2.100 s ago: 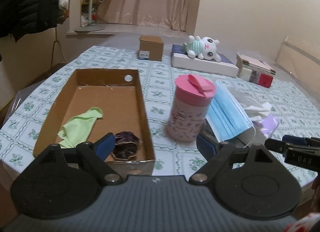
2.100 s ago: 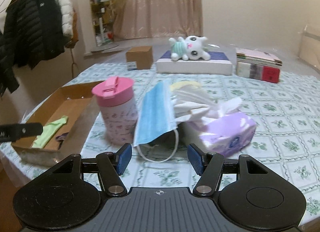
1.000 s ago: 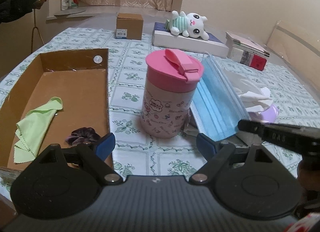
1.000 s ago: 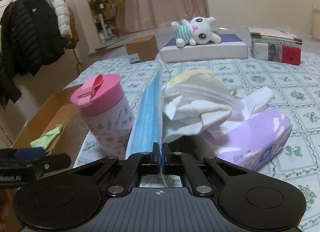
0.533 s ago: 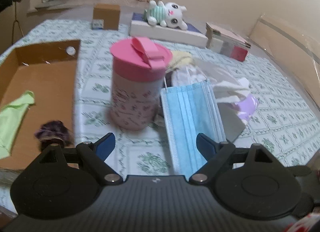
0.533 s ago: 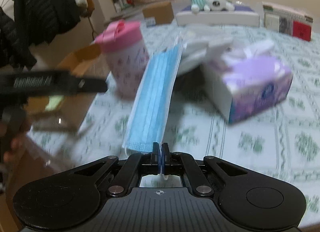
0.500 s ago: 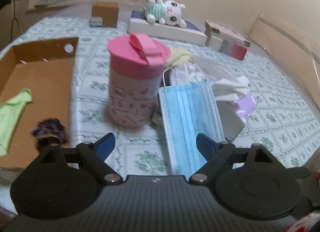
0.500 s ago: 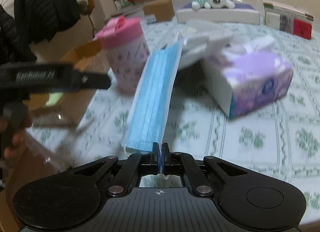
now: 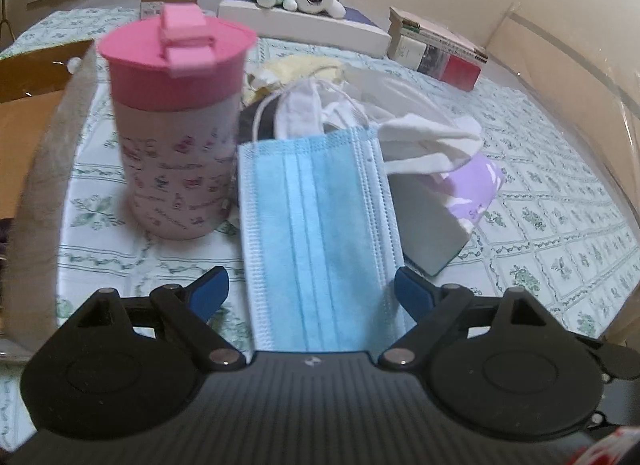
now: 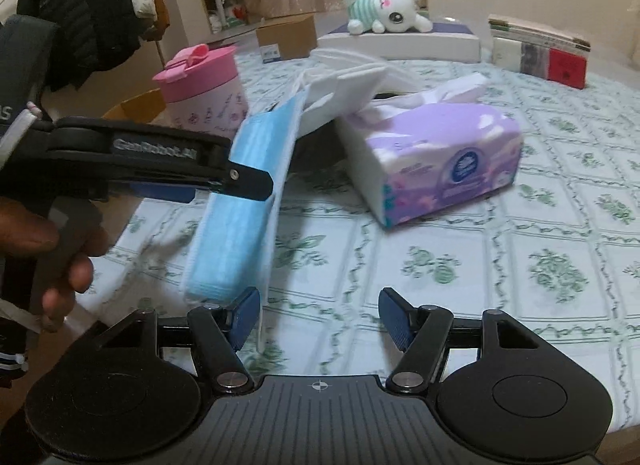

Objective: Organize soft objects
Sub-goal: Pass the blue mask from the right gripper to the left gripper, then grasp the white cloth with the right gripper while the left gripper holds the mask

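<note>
R gripper (image 10: pixel 319 315) released, jaws wide | L gripper (image 9: pixel 311 291) spread around blue mask (image 9: pixel 316 225), not clamped | mask slumps off tissue box (image 10: pixel 440 161) mid-tabletop | risk: mask slides free, or L jaw knocks pink cup (image 9: pixel 176 125)

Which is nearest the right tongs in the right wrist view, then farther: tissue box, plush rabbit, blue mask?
From the right tongs, which are open:
1. Blue mask, just ahead on the left, by the left fingertip.
2. Tissue box, mid-table, ahead and to the right.
3. Plush rabbit, at the far end, lying on a flat white box.
</note>
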